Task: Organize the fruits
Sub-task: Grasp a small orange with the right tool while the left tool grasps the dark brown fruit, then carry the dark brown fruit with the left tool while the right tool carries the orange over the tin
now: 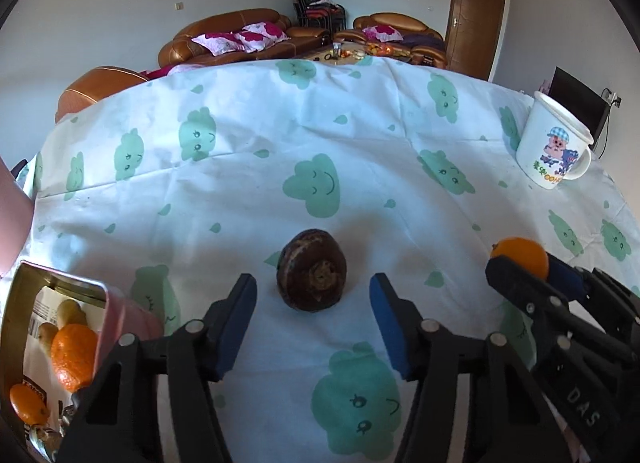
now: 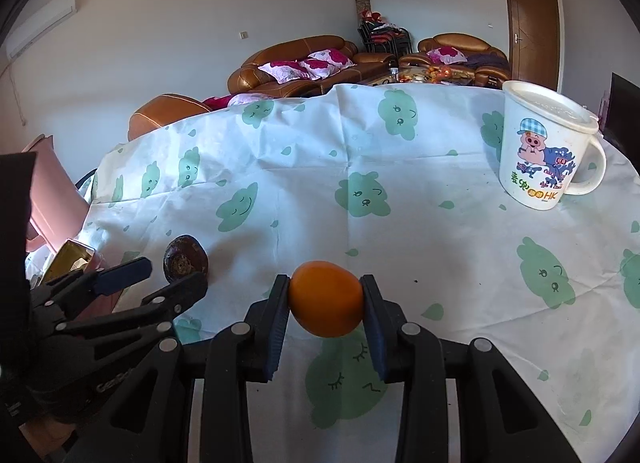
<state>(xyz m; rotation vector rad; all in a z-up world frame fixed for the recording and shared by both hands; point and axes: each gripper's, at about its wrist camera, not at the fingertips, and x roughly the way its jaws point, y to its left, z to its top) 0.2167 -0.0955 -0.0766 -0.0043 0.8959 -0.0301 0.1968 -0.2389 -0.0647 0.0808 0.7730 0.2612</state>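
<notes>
We had a small orange (image 2: 326, 298) squeezed tight in our right gripper (image 2: 325, 299), its jaws pressing on both sides of the fruit and holding it just above the counter (image 2: 400, 223). Our left gripper (image 1: 313, 299) had its jaws part way apart, with a dark brown round fruit (image 1: 313, 281) sitting on the cloth between them, and the pads were not touching it. In the left wrist view the tin box (image 1: 24, 327) sat at about eight o'clock from that brown fruit, and more oranges (image 1: 74, 355) already lay inside it. A white mug (image 2: 540, 143) with a cartoon pig stood at about two o'clock from the held orange, well apart from it. We thought a few things could go wrong. The brown fruit was round, so it might roll away if one jaw bumped it first. The orange was smooth, so it might slip out if our grip got loose on the way to the box. Our two grippers were near each other, so they might knock together.
</notes>
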